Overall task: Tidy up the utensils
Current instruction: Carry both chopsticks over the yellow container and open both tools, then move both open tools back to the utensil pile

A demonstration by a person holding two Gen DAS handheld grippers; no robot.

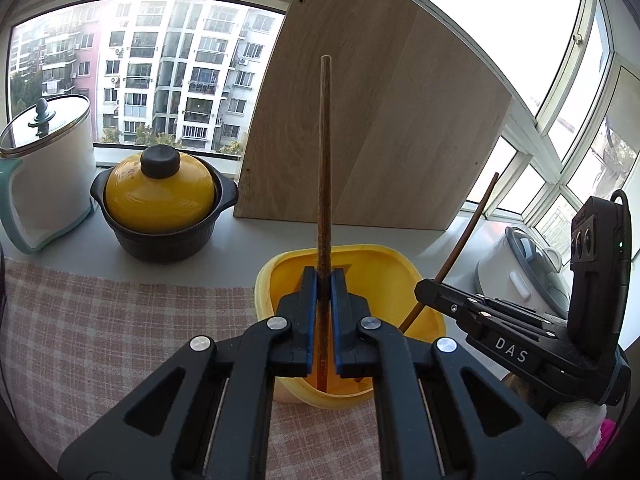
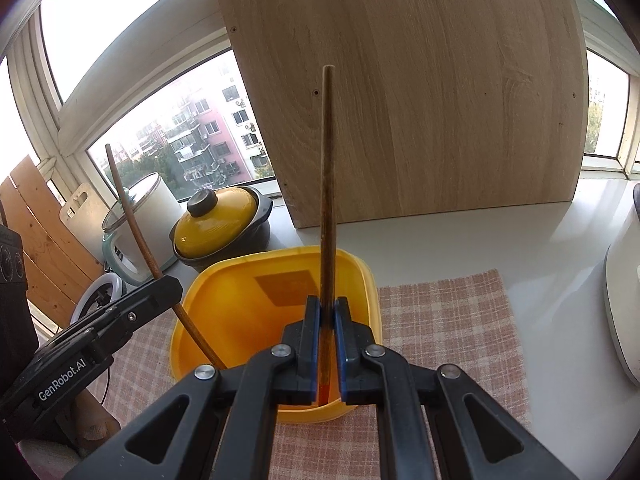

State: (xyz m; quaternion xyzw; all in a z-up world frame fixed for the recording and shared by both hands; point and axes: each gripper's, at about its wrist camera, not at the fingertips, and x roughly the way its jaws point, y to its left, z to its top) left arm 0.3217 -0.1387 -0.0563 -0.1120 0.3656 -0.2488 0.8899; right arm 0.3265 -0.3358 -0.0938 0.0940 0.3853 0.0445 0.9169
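Wooden chopsticks, one clamped in each nearly closed hand-held gripper (left (image 1: 323, 276), right (image 2: 327, 304)), are hanging over the yellow tub (image 2: 224, 280), neither yet released inside.

Both grippers (image 1: 323, 280) (image 2: 328, 308) are black plastic with blue pads (image 1: 310, 320) and silver rivets (image 2: 282, 350). One side reads "DAS", the other "GenRobot.AI".

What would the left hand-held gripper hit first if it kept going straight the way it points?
Probably the pale wooden board standing at the windowsill, beyond the yellow plastic container under the left hand-held gripper. Its brown wooden chopstick would touch first; depth is unclear.
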